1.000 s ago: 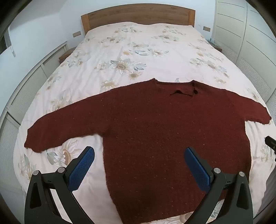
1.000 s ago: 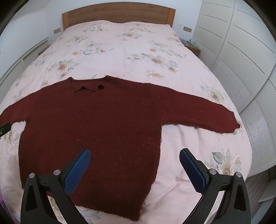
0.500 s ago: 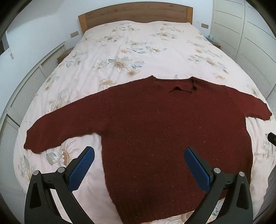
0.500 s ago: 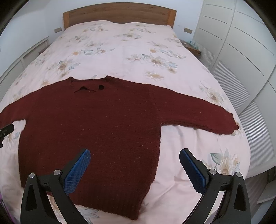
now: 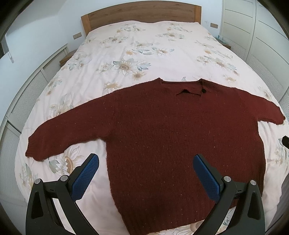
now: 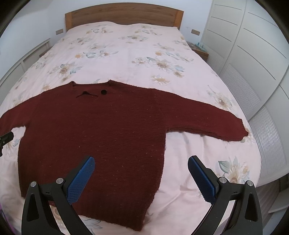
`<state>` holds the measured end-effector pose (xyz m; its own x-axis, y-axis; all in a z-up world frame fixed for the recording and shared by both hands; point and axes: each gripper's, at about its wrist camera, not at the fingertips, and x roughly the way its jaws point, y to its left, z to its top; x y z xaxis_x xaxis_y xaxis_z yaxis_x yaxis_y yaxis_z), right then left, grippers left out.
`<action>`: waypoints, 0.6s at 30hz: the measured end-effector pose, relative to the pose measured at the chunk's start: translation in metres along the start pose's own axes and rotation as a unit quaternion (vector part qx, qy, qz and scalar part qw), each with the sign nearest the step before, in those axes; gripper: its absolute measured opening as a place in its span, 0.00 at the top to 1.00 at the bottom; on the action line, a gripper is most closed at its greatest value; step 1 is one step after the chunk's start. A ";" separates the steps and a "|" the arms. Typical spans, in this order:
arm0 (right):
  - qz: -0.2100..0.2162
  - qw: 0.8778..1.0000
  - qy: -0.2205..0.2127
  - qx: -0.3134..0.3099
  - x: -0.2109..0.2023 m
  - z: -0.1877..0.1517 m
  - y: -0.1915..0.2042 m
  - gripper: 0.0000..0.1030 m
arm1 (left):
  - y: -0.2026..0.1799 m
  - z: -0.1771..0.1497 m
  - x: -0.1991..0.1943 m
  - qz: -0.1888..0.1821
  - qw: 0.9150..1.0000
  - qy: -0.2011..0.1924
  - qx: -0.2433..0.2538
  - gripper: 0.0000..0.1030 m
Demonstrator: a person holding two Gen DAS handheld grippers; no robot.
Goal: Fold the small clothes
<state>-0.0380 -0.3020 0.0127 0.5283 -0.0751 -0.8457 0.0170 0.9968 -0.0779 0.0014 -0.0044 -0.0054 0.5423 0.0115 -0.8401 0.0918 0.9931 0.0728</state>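
Observation:
A dark red knitted sweater (image 5: 162,126) (image 6: 99,130) lies flat on the bed, front up, both sleeves spread sideways, hem toward me. Its collar has a dark button (image 6: 103,92) and a small slit. My left gripper (image 5: 145,160) hovers open above the sweater's lower left side, blue pads wide apart with nothing between them. My right gripper (image 6: 140,162) is open too, above the sweater's lower right edge. The left sleeve cuff (image 5: 34,150) and right sleeve cuff (image 6: 238,132) rest on the cover.
The bed (image 5: 144,45) has a pale pink flowered cover and a wooden headboard (image 6: 124,16). White wardrobe doors (image 6: 252,54) stand along the right side, a low white unit (image 5: 27,90) along the left. A nightstand (image 6: 200,50) sits by the headboard.
Both grippers have eased slightly back and up; the sweater sits a little lower in each view. The sweater itself has not moved and the grippers stay open.

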 end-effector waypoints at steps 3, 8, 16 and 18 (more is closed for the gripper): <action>0.000 1.000 -0.001 0.000 -0.001 0.000 0.000 0.00 | -0.001 0.000 0.001 0.003 1.000 0.003 0.001 0.01; -0.001 1.000 -0.002 -0.006 -0.002 0.001 0.000 0.00 | 0.001 -0.001 0.002 0.002 1.000 0.006 0.002 0.01; -0.002 1.000 -0.002 -0.007 -0.001 0.001 0.000 0.00 | 0.002 -0.002 0.003 0.004 1.000 0.007 -0.001 0.01; -0.001 1.000 -0.001 -0.007 -0.001 0.001 0.000 0.00 | 0.003 -0.002 0.003 0.005 1.000 0.008 -0.002 0.01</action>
<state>-0.0378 -0.3016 0.0139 0.5306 -0.0777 -0.8440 0.0072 0.9962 -0.0872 0.0016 -0.0016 -0.0092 0.5289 0.0226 -0.8484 0.0838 0.9934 0.0788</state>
